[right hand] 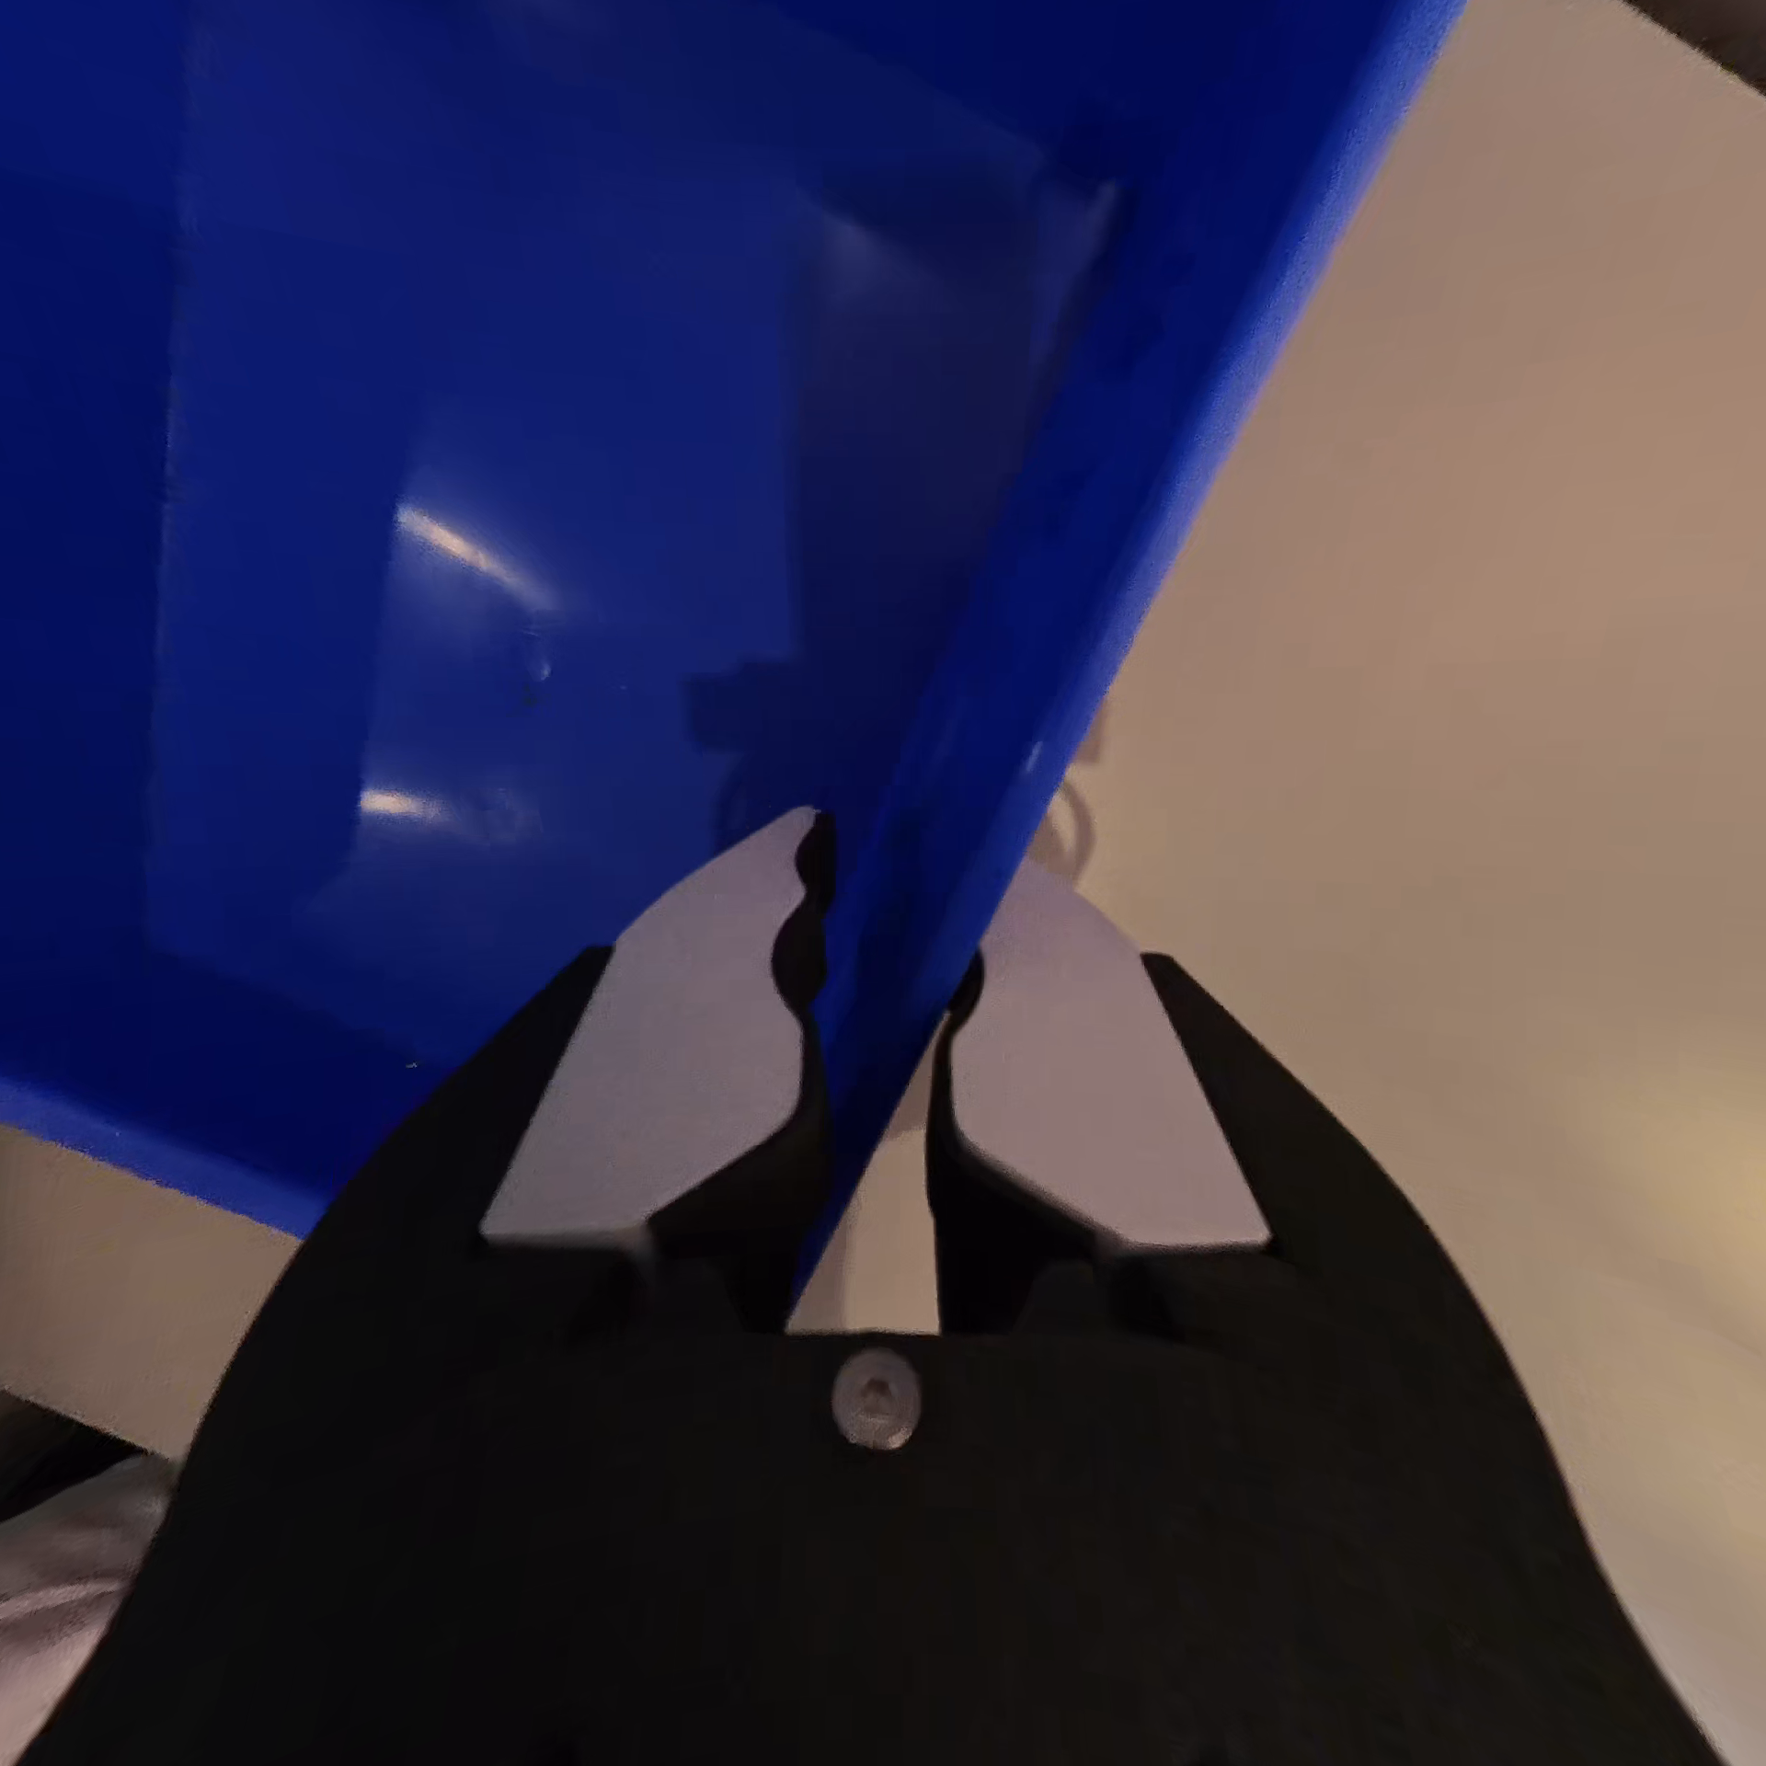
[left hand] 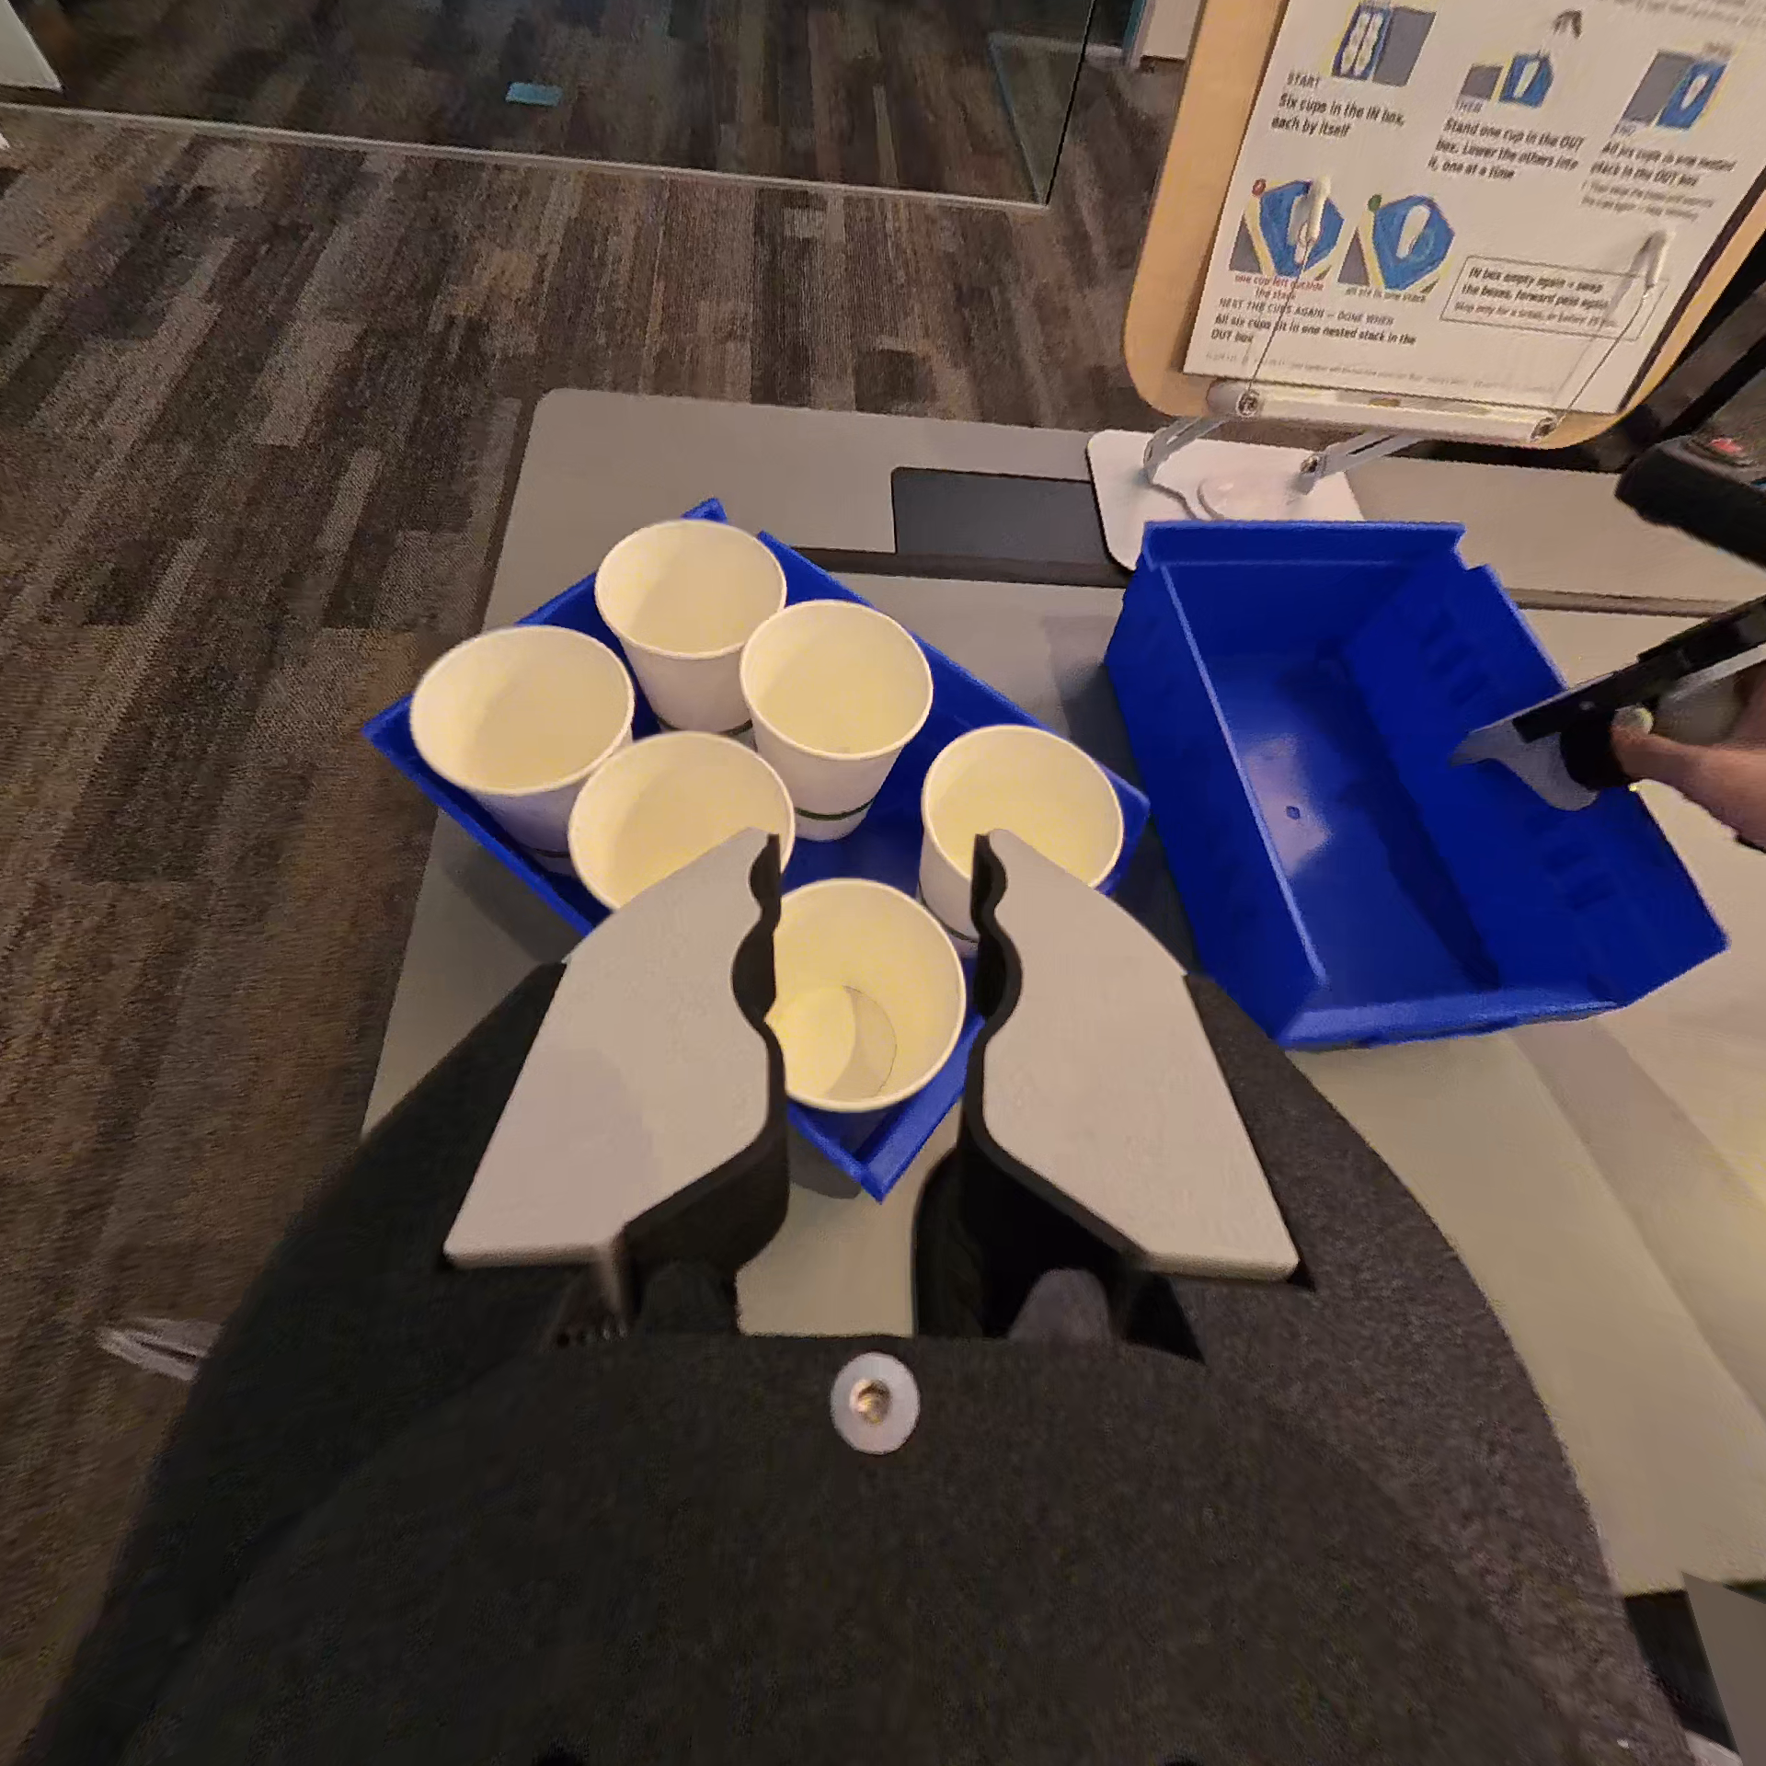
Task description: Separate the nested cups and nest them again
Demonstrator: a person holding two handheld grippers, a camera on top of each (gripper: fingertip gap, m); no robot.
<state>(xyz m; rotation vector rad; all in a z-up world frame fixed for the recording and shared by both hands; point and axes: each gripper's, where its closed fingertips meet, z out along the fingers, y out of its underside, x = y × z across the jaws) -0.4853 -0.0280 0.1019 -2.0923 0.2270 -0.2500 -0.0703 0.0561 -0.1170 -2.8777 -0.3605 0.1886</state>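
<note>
While left gripper [left hand: 870, 898] hovers wide above nearest cup [left hand: 865, 999], right gripper [right hand: 908, 917] pinches empty bin [right hand: 573, 478] wall.

I seem to be working in an office-like test room: patchwork grey-brown carpet tiles [left hand: 287, 401] cover the floor from nine to twelve o'clock, with a glass partition panel [left hand: 1032, 105] on the floor at twelve. At one o'clock a laminated instruction sheet on a rounded wooden stand [left hand: 1462, 201] sits on the flat grey worktable [left hand: 669, 449].
</note>
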